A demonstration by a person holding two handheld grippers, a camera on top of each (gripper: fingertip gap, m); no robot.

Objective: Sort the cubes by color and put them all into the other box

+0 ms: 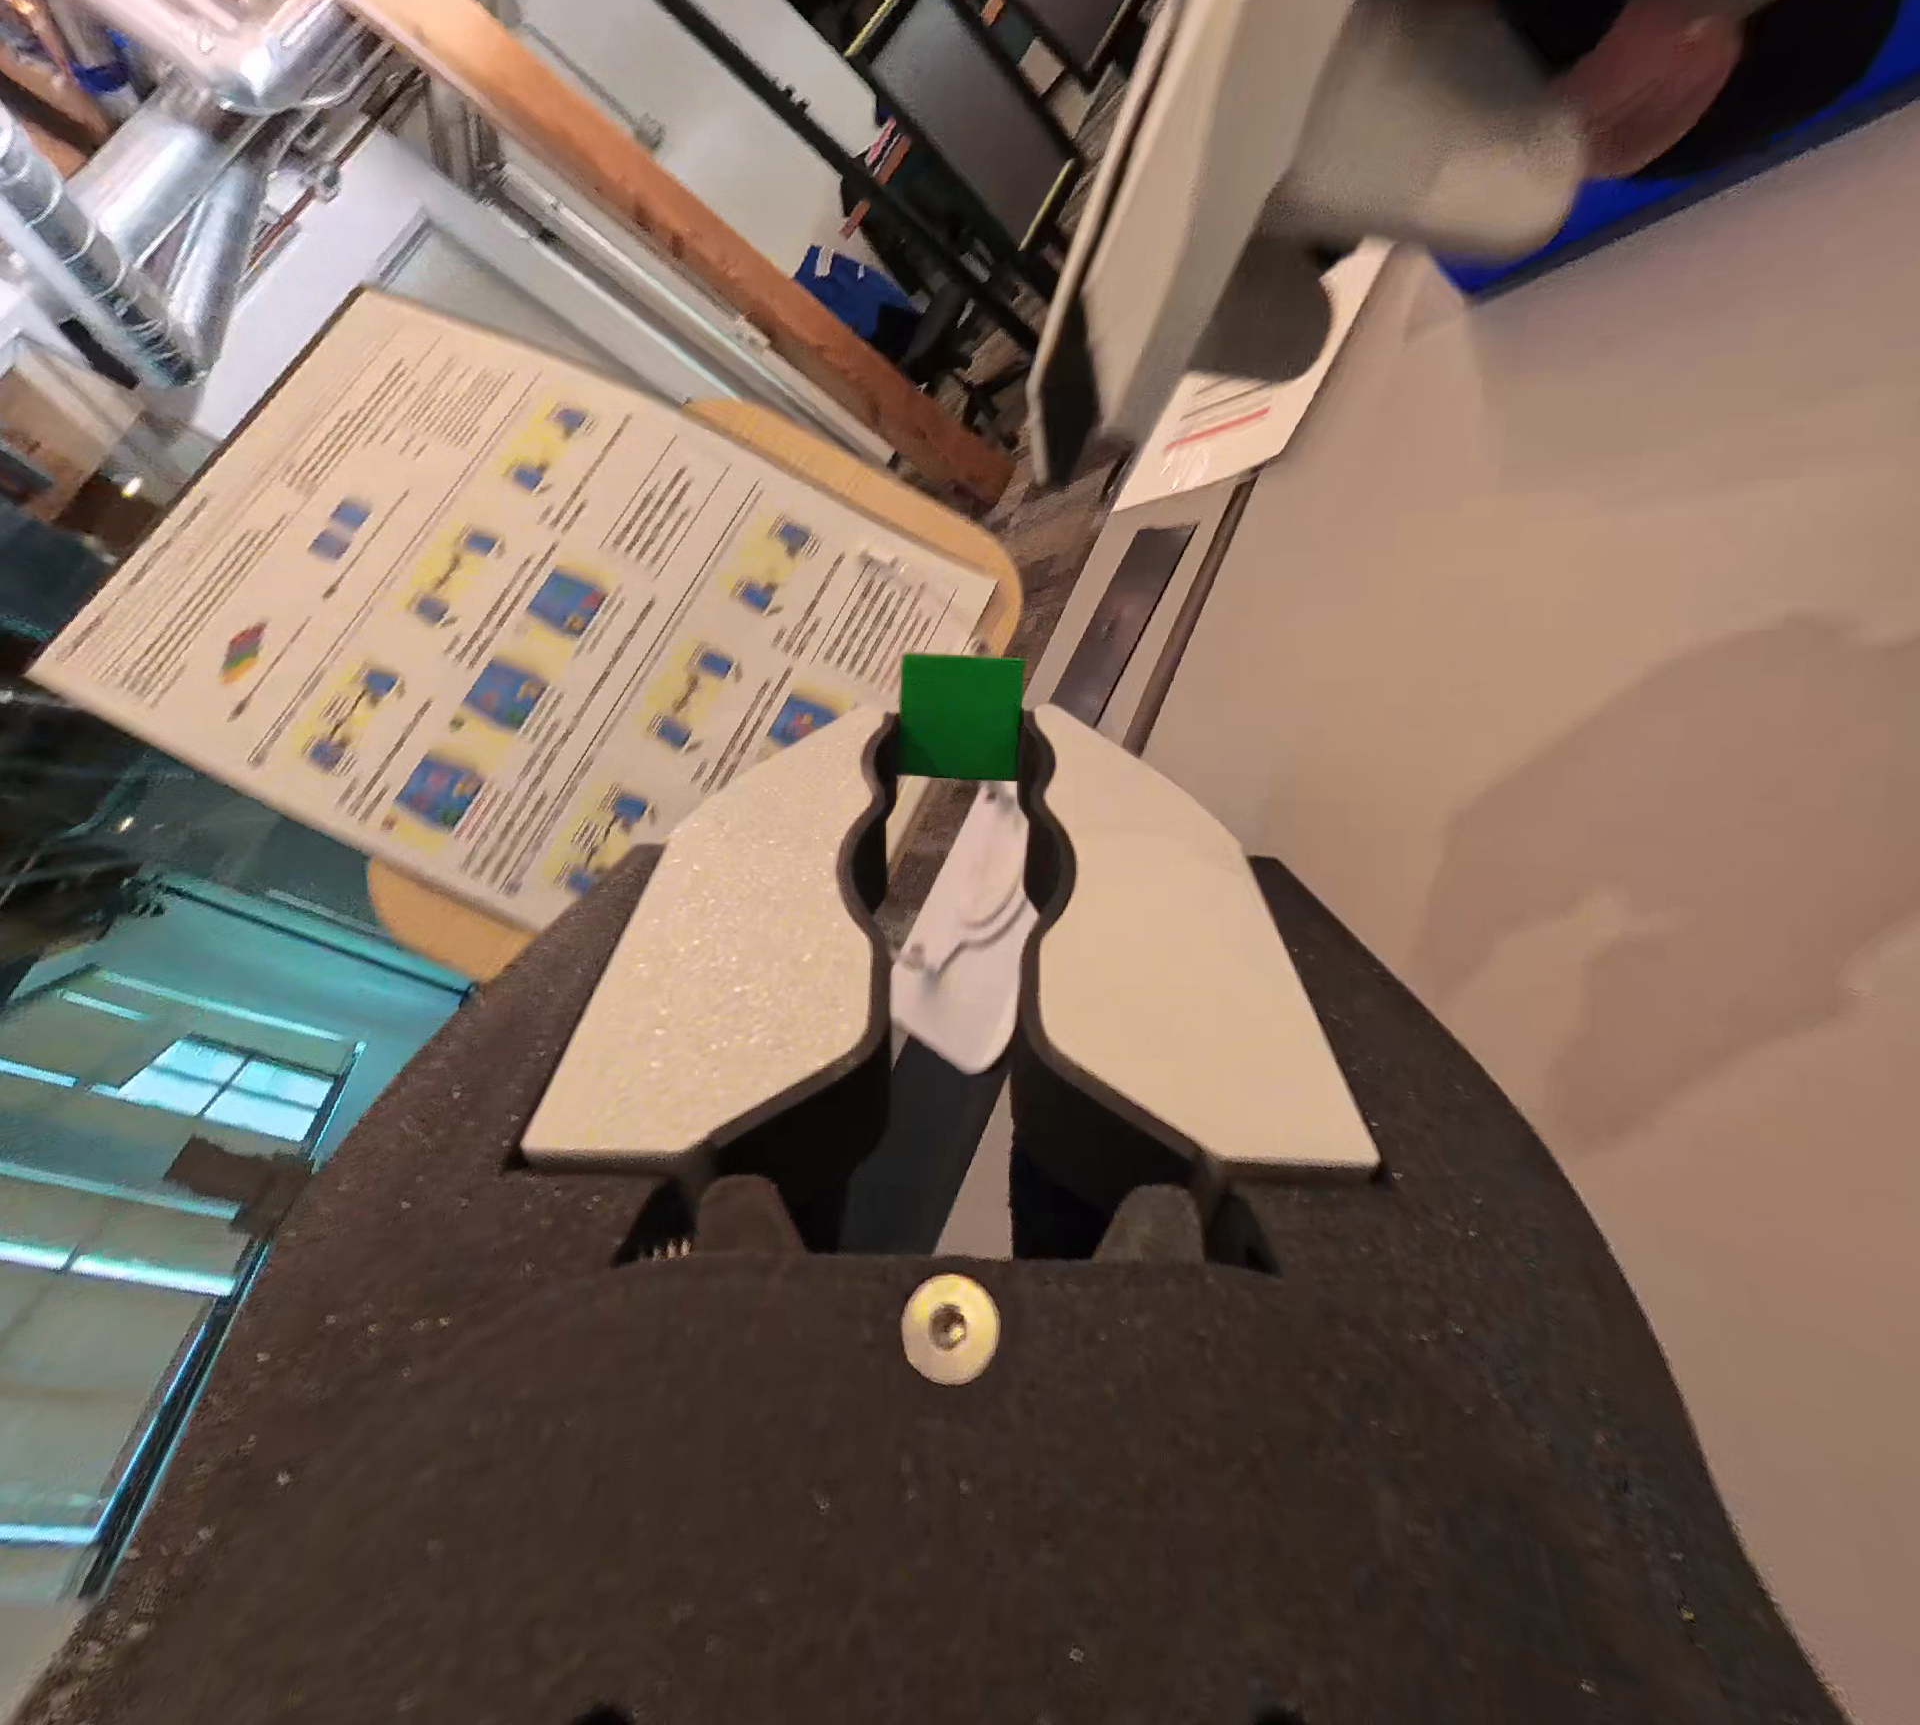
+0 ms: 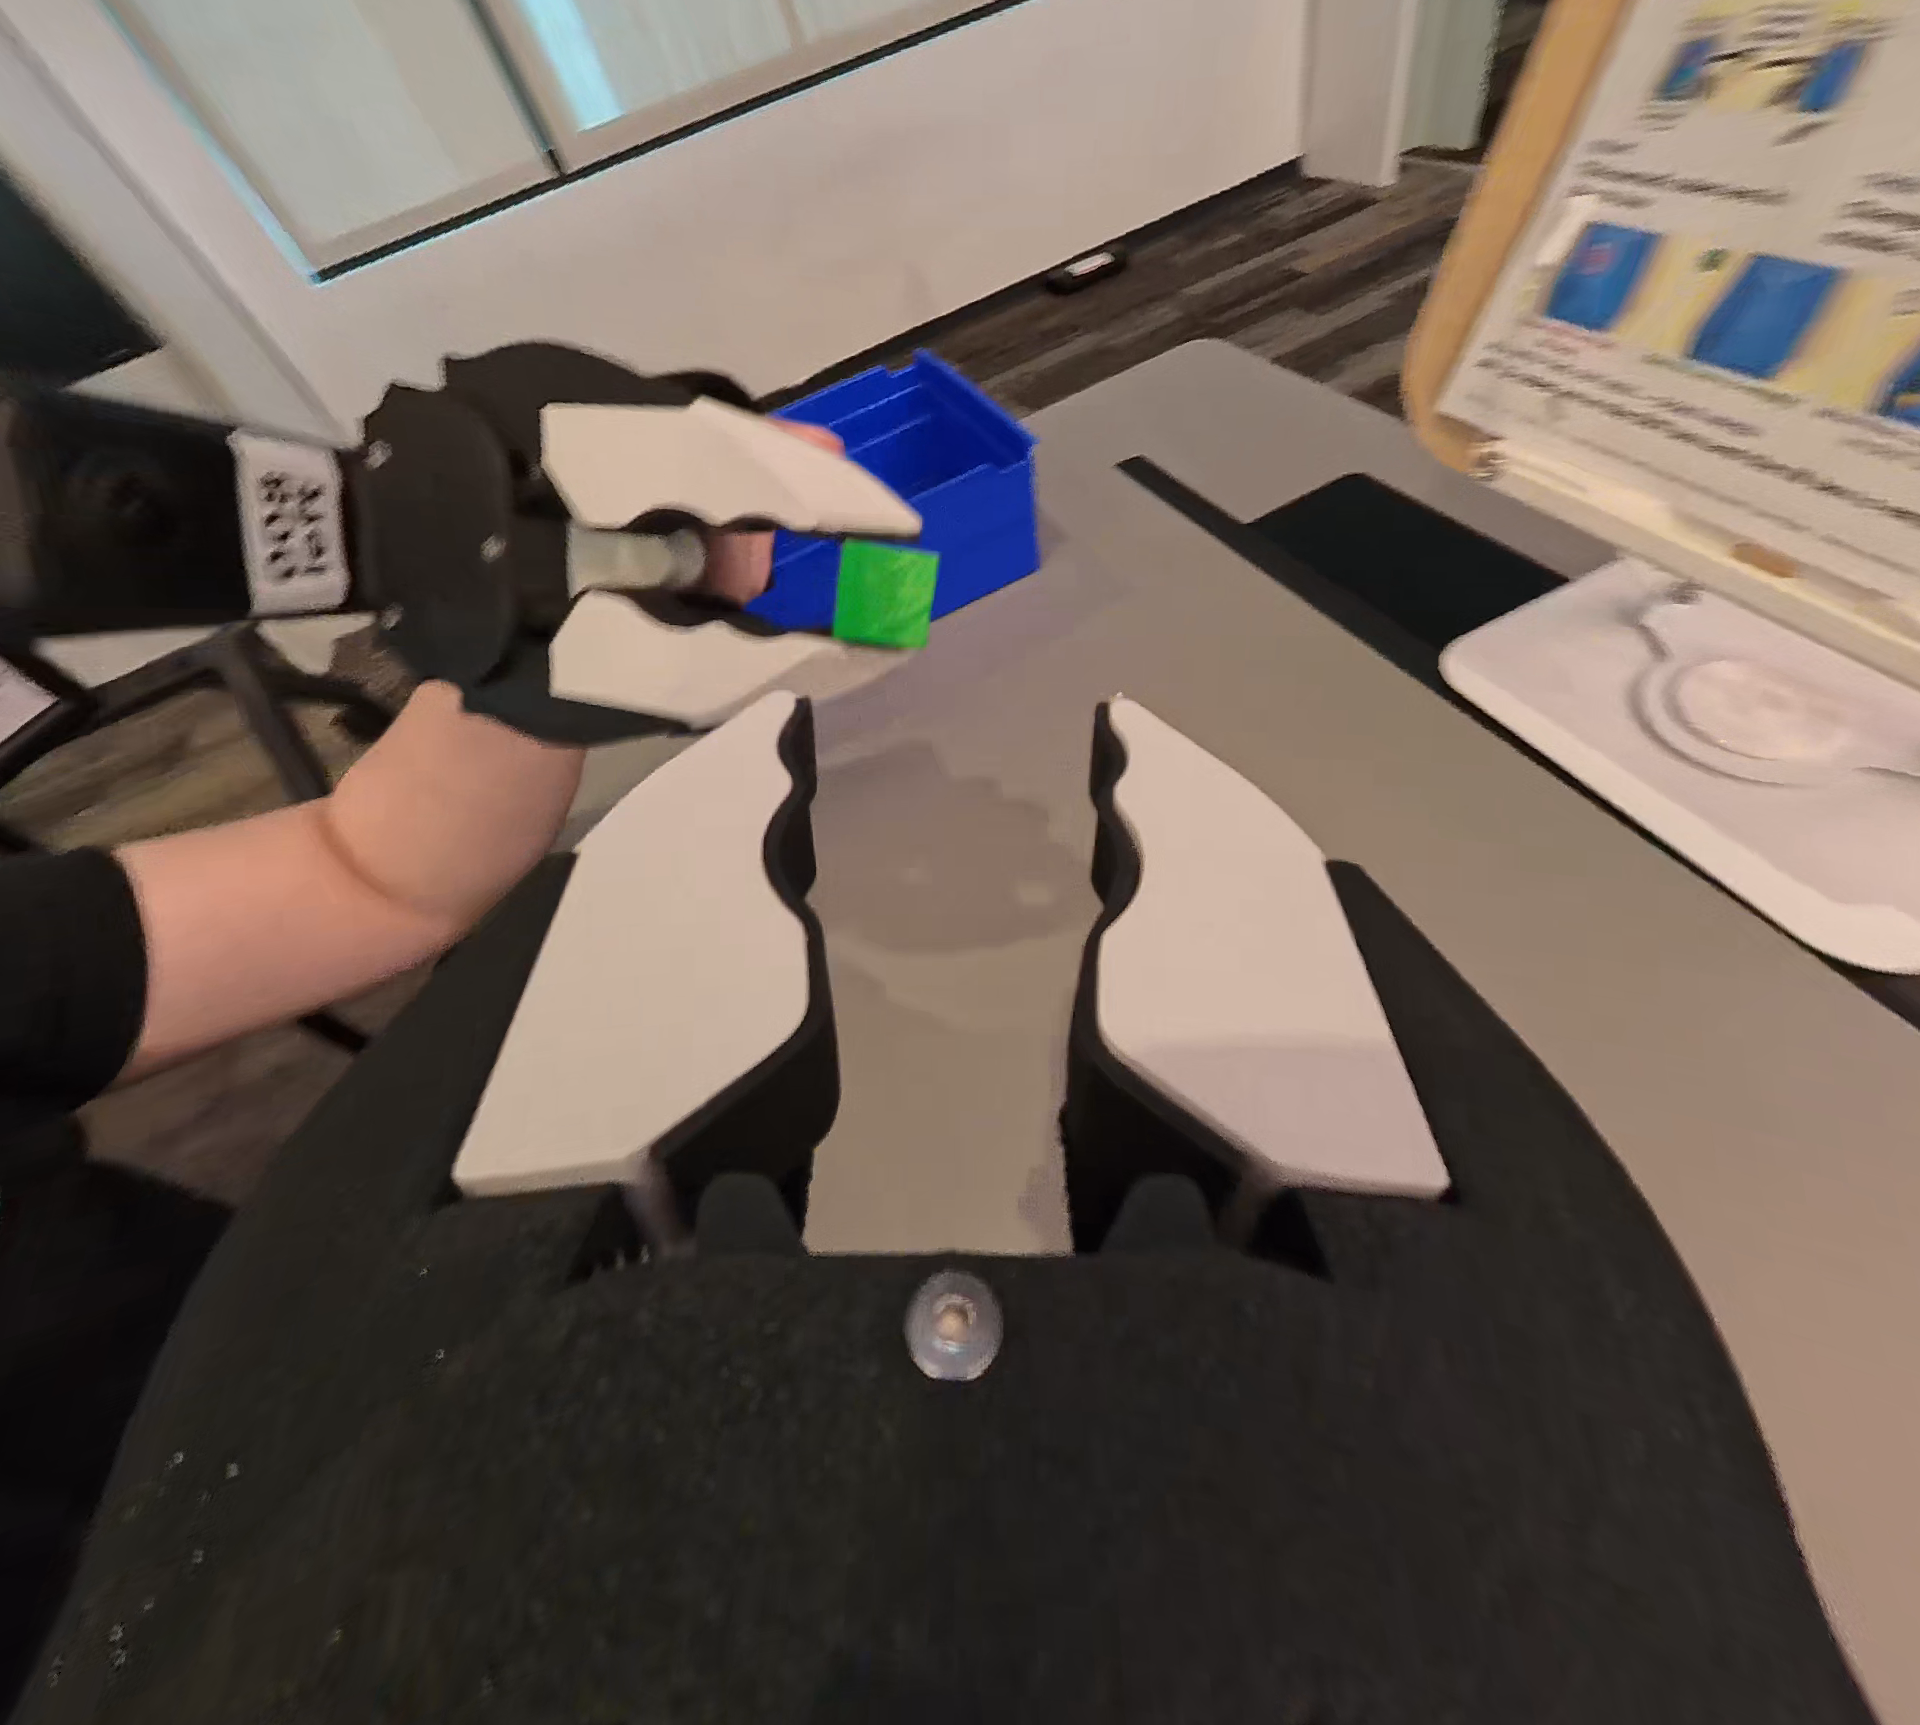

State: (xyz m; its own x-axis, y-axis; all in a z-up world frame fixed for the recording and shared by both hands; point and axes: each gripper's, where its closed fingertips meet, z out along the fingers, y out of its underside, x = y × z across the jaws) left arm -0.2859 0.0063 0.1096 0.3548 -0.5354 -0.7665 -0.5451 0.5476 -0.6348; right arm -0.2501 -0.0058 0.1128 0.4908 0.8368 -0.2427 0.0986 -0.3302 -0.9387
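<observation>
The left gripper [image 1: 958, 719] clamps a green cube [image 1: 960, 716] between its fingertips, raised clear of the grey table [image 2: 1195, 636]. The right gripper [image 2: 951, 714] is spread wide and holds nothing. From it, the blue box [image 2: 935, 470] sits on the table at twelve o'clock, the cube at eleven

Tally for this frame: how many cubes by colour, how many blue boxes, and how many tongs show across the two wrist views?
Green cube: 1, held in the left tongs
Other cube colours: 0 visible
Blue box: 1
Tongs: 2, the right tongs open
Total: 4
</observation>
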